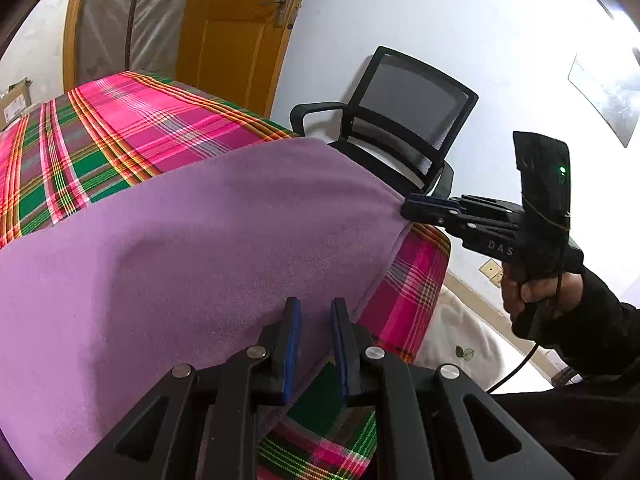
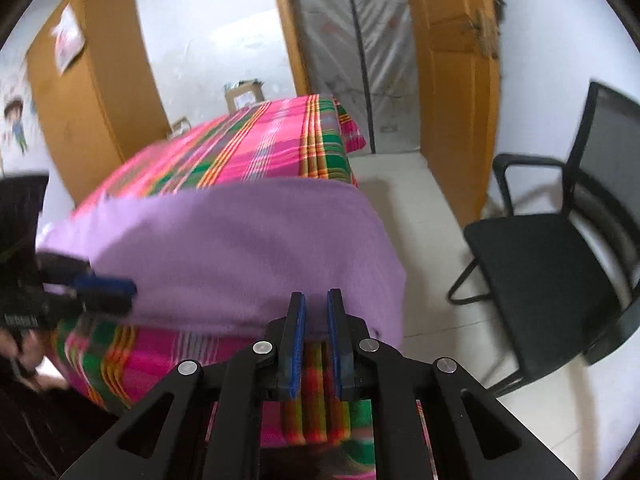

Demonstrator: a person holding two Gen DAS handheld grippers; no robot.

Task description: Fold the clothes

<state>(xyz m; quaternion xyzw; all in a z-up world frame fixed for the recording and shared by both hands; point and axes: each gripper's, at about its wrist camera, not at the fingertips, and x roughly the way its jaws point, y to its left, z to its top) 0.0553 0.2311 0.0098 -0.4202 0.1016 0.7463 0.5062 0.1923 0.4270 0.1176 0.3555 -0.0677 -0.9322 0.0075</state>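
A purple cloth (image 1: 180,240) (image 2: 240,240) lies over the near end of a table covered in pink and green plaid (image 1: 140,120) (image 2: 260,140). My left gripper (image 1: 316,320) is closed on the cloth's near edge, with purple fabric pinched between its blue pads. In the right wrist view the left gripper (image 2: 128,290) shows at the left, clamped on that edge. My right gripper (image 2: 316,316) grips the same edge further right. The left wrist view shows the right gripper (image 1: 406,210) clamped on the cloth's far right corner, drawing it into a point, with a hand (image 1: 532,292) on its handle.
A black mesh office chair (image 1: 400,120) (image 2: 540,272) stands on the pale floor right of the table. An orange door (image 1: 240,20) and a plastic-sheeted doorway are behind. An orange cabinet (image 2: 92,100) and a cardboard box (image 2: 244,92) stand beyond the table's far end.
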